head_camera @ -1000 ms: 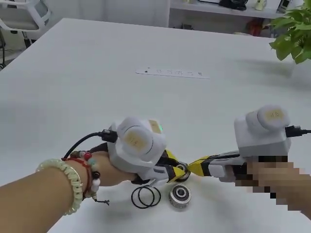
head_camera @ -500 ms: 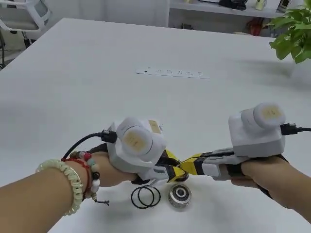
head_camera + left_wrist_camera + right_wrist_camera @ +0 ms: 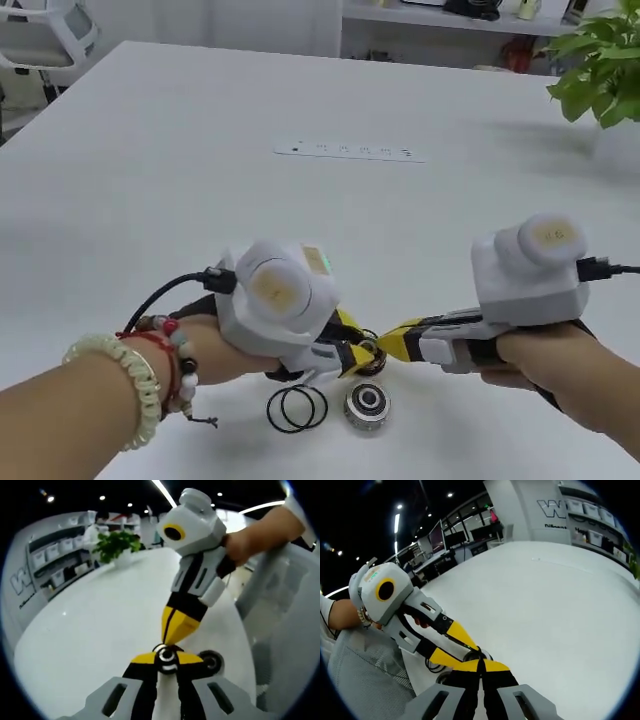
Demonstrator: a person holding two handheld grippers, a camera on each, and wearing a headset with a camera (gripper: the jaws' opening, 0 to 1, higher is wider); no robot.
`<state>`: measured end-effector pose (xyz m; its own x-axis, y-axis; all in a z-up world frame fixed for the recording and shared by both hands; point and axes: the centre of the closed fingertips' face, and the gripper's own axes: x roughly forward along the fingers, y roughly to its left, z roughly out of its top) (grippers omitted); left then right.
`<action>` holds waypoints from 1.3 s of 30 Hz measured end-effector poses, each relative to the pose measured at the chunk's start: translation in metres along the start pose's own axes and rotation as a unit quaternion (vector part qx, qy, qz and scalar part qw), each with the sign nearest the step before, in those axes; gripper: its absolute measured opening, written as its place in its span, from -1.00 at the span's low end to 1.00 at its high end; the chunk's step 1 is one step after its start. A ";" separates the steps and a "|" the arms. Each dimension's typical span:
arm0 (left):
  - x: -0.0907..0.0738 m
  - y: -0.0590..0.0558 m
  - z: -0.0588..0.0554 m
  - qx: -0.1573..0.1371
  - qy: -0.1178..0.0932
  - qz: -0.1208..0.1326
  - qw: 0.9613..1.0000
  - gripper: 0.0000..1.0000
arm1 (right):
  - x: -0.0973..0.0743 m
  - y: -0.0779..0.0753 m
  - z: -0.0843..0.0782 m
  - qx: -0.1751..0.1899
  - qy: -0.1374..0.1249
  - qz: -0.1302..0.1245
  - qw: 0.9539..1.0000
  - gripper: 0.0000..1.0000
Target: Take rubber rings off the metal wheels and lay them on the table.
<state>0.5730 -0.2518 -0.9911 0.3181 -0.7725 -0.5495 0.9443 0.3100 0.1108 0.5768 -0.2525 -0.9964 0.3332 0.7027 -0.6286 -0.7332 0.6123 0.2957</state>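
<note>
Approach finished, pull yet to come

Over the last second the right gripper (image 3: 393, 345), white-bodied with yellow-and-black jaws, has slid a little towards the matching left gripper (image 3: 352, 356). For the last half second it has sat there without further travel. Their tips now meet low over the white table (image 3: 200, 200), near its front edge.

The left gripper view shows that gripper's own jaws clamped on either side of a small round metal wheel (image 3: 166, 660), which seems to be held just off the surface. The right gripper's jaws are pressed together with no gap, their point touching the wheel's rim. Whether any rubber is nipped between them is too small to tell.

Just in front of the pair, two thin black rubber rings (image 3: 297, 408) lie overlapping on the table. A second metal wheel (image 3: 367, 405) lies flat just right of them. Neither has moved.

That layout suggests one wheel is already stripped and the held one is the job in hand. With the approach over, the next move is probably a peel away from the left gripper, which must hold firm. A shallow bite could slip off the rim.
</note>
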 end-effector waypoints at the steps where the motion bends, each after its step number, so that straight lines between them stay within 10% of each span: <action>1: -0.004 0.002 0.004 -0.001 -0.006 0.000 1.000 -0.71 | 0.000 0.000 0.002 0.000 -0.002 0.000 1.000 -1.00; 6: -0.019 0.004 0.023 -0.035 -0.039 -0.015 0.998 -0.58 | -0.002 0.000 0.008 0.012 -0.015 0.007 1.000 -1.00; 19: -0.086 0.000 0.058 -0.001 -0.061 -0.015 0.998 -0.17 | -0.006 0.004 0.015 0.010 -0.030 0.013 0.999 -1.00; 29: -0.138 -0.021 0.047 0.039 -0.053 0.010 0.998 -0.02 | -0.016 0.010 0.025 0.018 -0.052 0.027 0.998 -1.00; 39: -0.170 -0.024 0.026 -0.011 -0.062 0.066 0.996 0.22 | -0.024 0.020 0.030 0.023 -0.067 0.044 0.997 -1.00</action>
<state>0.4982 -0.1419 -0.8789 0.4487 -0.7863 -0.4249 0.8919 0.4242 0.1568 0.5719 -0.2460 -0.9535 0.3469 0.7948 -0.4980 -0.7358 0.5599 0.3809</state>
